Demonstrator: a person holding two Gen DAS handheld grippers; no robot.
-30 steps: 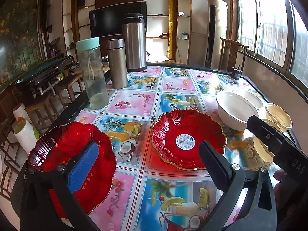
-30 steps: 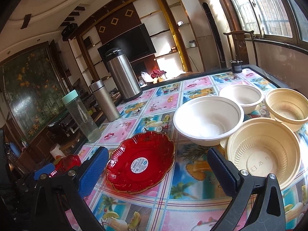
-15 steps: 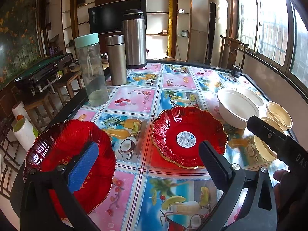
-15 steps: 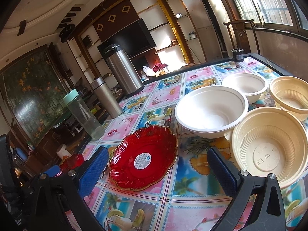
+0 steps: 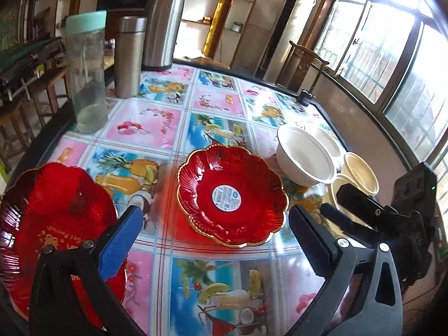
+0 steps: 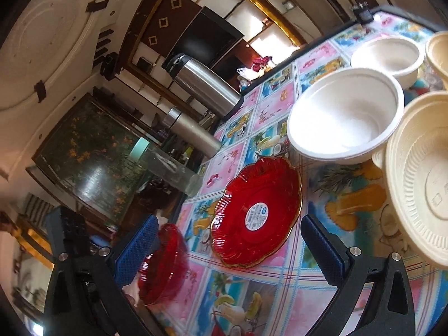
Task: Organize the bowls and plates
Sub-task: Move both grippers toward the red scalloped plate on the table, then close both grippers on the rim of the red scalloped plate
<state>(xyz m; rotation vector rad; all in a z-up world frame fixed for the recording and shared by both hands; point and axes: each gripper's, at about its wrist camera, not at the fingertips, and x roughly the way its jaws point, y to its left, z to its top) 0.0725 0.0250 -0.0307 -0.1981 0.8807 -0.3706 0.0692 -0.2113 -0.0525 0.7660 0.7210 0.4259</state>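
A red scalloped plate with a white sticker (image 5: 232,194) (image 6: 259,211) lies mid-table. A second red plate (image 5: 53,224) (image 6: 161,263) lies at the near left edge, partly under my left gripper's blue pad. My left gripper (image 5: 215,238) hovers open just short of the stickered plate, holding nothing. My right gripper (image 6: 229,249) is open too, tilted, with the stickered plate between and beyond its fingers. A big white bowl (image 5: 305,158) (image 6: 345,114), a smaller white bowl (image 6: 387,56) and cream ribbed bowls (image 6: 420,176) (image 5: 361,172) cluster at the right.
A glass jar with a mint lid (image 5: 86,70), a steel flask (image 5: 128,56) and a large steel thermos (image 5: 163,28) stand at the table's far left. The right gripper's body (image 5: 392,221) shows at right in the left wrist view. Stools stand beyond the left table edge.
Both grippers moved in closer to the stickered red plate. The right gripper has rolled, so its view is tilted. Both stay open; no plate or bowl has moved.
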